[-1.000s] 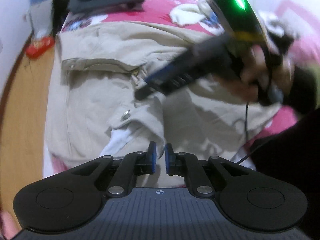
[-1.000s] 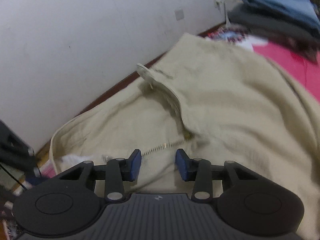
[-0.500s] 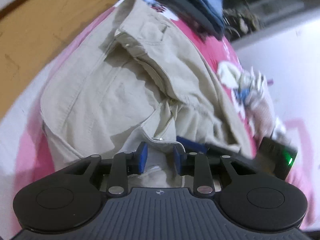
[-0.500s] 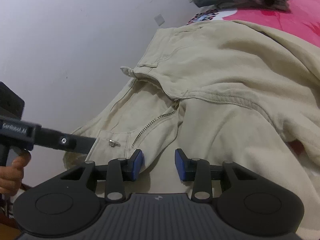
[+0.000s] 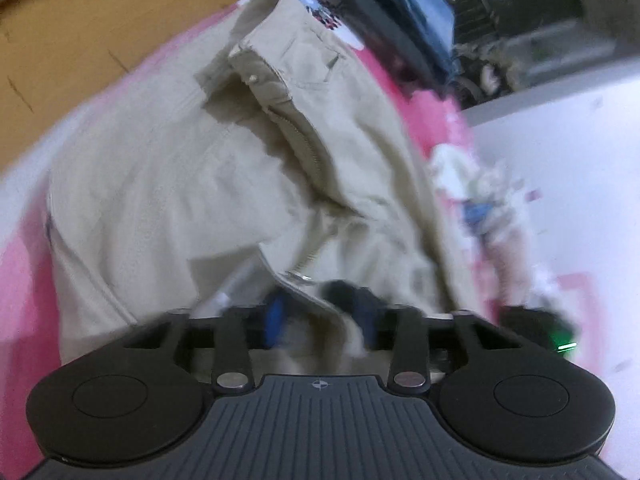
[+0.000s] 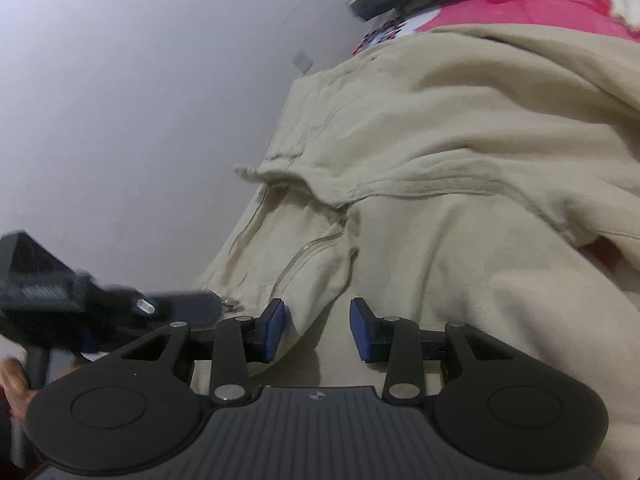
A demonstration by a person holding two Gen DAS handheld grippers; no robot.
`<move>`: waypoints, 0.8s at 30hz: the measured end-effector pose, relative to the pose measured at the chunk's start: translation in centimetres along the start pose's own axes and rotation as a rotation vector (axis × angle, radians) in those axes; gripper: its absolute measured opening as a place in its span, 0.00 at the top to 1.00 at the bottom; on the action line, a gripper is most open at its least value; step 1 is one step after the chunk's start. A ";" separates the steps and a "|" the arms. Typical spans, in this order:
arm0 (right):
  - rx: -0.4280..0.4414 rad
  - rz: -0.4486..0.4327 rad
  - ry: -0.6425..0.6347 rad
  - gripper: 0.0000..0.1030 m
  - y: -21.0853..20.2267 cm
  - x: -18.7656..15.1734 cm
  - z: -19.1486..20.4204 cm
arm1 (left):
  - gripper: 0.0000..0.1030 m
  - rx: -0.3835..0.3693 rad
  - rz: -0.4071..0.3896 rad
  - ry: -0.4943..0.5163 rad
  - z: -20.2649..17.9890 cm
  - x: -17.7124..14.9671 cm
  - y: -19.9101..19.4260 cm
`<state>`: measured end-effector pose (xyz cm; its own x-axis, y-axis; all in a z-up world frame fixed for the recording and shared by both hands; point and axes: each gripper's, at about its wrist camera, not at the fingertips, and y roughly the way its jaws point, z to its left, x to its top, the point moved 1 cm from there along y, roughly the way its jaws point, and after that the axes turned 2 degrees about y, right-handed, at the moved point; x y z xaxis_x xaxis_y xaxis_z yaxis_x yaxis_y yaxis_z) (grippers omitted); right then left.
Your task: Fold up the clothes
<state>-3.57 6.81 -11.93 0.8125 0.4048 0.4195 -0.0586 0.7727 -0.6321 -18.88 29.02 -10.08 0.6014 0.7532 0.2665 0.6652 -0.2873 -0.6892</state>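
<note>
No readable text anywhere — print on the bedsheet too blurred, nothing legible

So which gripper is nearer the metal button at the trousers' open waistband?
Left. The left gripper has the waistband edge with the button just ahead of its fingertips. The right gripper sits beside it, over the beige trousers below the zipper.

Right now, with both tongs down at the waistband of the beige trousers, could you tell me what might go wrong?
1. The left tongs straddle a waistband flap of the beige trousers beside the open zipper; they have just been closing and may catch the teeth.
2. The right tongs stand open over loose cloth and could grab several layers.
3. Both tools sit close together, so they might collide.
</note>
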 end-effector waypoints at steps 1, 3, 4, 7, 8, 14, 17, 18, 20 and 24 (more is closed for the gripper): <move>0.005 -0.013 0.018 0.62 -0.4 0.1 -0.3 | 0.84 0.040 0.005 0.045 -0.5 0.1 0.2; 0.009 -0.036 0.043 0.62 -1.2 0.3 -0.8 | 0.89 0.072 -0.002 0.109 -1.1 0.3 -0.1; 0.009 -0.046 0.050 0.62 -1.5 0.5 -1.0 | 0.92 0.097 -0.020 0.156 -1.6 0.9 -0.6; -0.004 -0.073 0.047 0.62 -2.3 1.1 -1.2 | 0.95 0.175 -0.083 0.309 -3.2 2.7 -2.5; -0.005 -0.079 0.047 0.62 -2.5 1.4 -1.2 | 0.95 0.210 -0.108 0.360 -3.5 3.7 -3.2; -0.009 -0.093 0.058 0.62 -2.2 1.7 -1.1 | 0.99 0.373 -0.061 0.515 -2.6 9.3 -2.3; -0.024 -0.083 0.060 0.62 -1.4 1.3 -1.2 | 0.87 0.441 0.039 0.529 0.3 9.5 1.2; -0.028 -0.083 0.061 0.62 -1.4 1.2 -1.4 | 0.81 0.451 0.061 0.484 1.7 9.6 1.7; -0.035 -0.082 0.064 0.62 -1.2 1.1 -1.6 | 0.71 0.428 0.054 0.383 4.0 9.7 1.4; -0.040 -0.075 0.052 0.62 -1.1 1.4 -2.1 | 0.71 0.462 -0.025 0.286 5.8 9.8 -1.8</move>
<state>-1.21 5.51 -12.00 0.8429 0.3195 0.4329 0.0261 0.7794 -0.6260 -16.75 40.41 -10.13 0.7271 0.5470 0.4148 0.4559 0.0670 -0.8875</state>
